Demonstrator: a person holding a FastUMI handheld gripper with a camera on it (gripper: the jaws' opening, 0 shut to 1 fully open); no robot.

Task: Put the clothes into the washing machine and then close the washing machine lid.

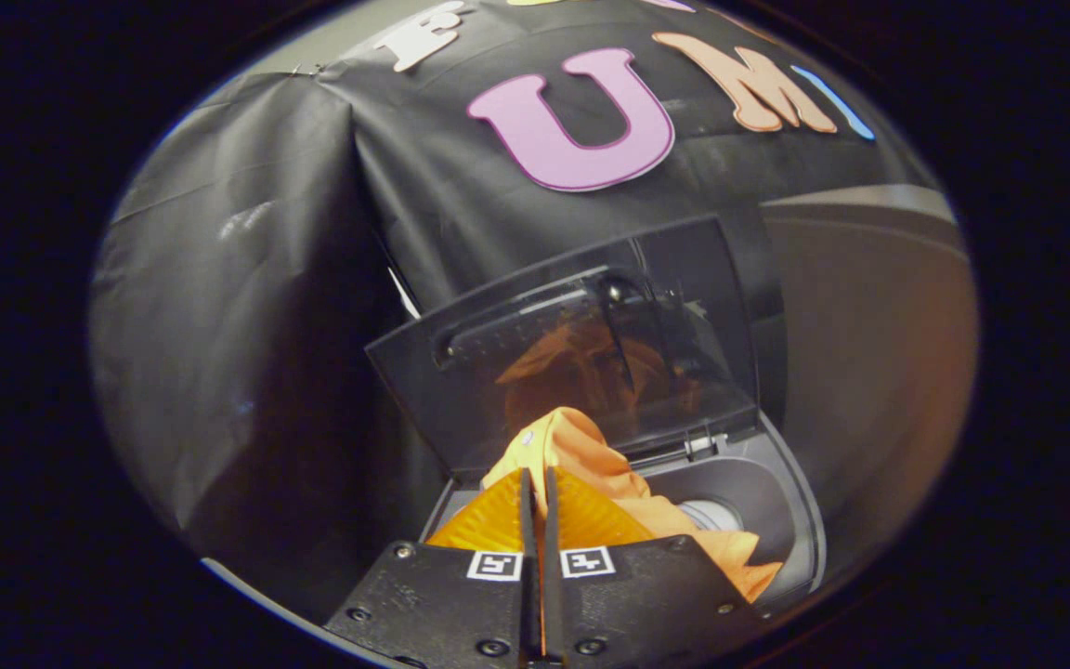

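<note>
Tongs [536, 506] pinch a fold of the orange garment [591, 465] above the washing machine's open drum [730, 511], beneath the raised lid [563, 362]. Cloth looks light, soft and floppy; a bunched fold seems the surest hold.

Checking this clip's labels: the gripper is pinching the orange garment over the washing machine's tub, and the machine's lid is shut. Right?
Not quite: the lid stands open, tilted up behind the tub. The rest holds; the gripper view shows the gripper shut on the orange garment over the washing machine.
</note>
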